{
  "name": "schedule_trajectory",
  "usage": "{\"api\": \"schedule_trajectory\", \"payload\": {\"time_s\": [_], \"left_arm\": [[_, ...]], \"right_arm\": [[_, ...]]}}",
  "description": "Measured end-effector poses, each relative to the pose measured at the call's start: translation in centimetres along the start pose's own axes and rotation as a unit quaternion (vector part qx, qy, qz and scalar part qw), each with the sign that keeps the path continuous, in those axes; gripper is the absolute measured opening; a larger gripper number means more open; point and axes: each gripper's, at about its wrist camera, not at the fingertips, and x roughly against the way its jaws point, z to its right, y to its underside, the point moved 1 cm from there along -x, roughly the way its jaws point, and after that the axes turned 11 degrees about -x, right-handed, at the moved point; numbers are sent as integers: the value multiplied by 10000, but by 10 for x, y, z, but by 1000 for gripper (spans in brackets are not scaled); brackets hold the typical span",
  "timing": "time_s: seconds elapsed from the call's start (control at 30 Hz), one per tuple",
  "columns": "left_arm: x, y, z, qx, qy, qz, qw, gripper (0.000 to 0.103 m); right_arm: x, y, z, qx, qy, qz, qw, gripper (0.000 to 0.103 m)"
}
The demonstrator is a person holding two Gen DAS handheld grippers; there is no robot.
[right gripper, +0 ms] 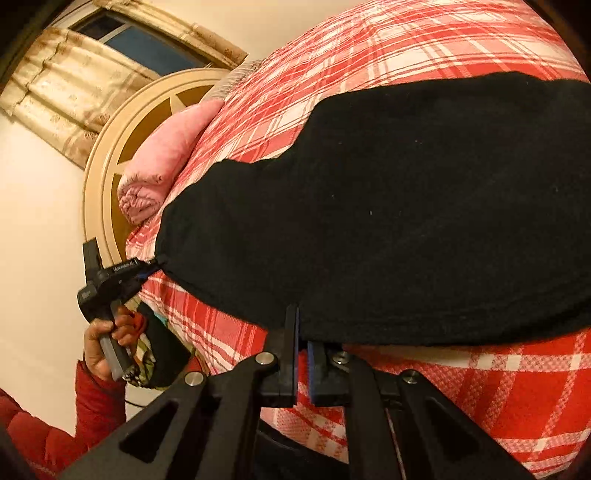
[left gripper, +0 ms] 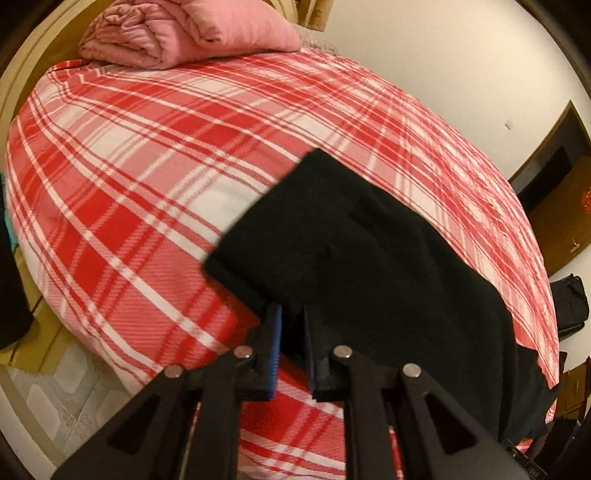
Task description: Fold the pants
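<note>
Black pants (left gripper: 354,251) lie on a red and white plaid bed (left gripper: 147,155). My left gripper (left gripper: 291,317) is shut on the near edge of the pants, with black cloth pinched between its blue pads. In the right wrist view the pants (right gripper: 388,221) spread wide across the bed (right gripper: 517,398). My right gripper (right gripper: 303,332) is shut on their near edge. The left gripper (right gripper: 147,267) also shows there, held in a hand and clamped on a corner of the pants at the bed's left side.
A folded pink quilt (left gripper: 184,29) lies at the head of the bed, by a round beige headboard (right gripper: 110,166). A curtained window (right gripper: 122,44) is behind. A dark wooden door (left gripper: 554,173) and dark bags (left gripper: 569,306) stand to the right. Tiled floor (left gripper: 55,398) lies below left.
</note>
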Motion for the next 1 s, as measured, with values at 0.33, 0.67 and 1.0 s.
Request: {"api": "schedule_trajectory", "payload": {"time_s": [0.33,0.67,1.0], "left_arm": [[43,-36,14,-150,-606,698,9956,38],[-55,-62,97,-1227,-804,939,9847,47],[-63,-24,94,-1372,-924,730,9835,55]], "right_arm": [[58,-22,-8,-151,-1016,-25,9947,76],[-16,-95,-103,1984,-478,492,9777,76],[-123,-94,-130,1766,-995,-746,9764,76]]}}
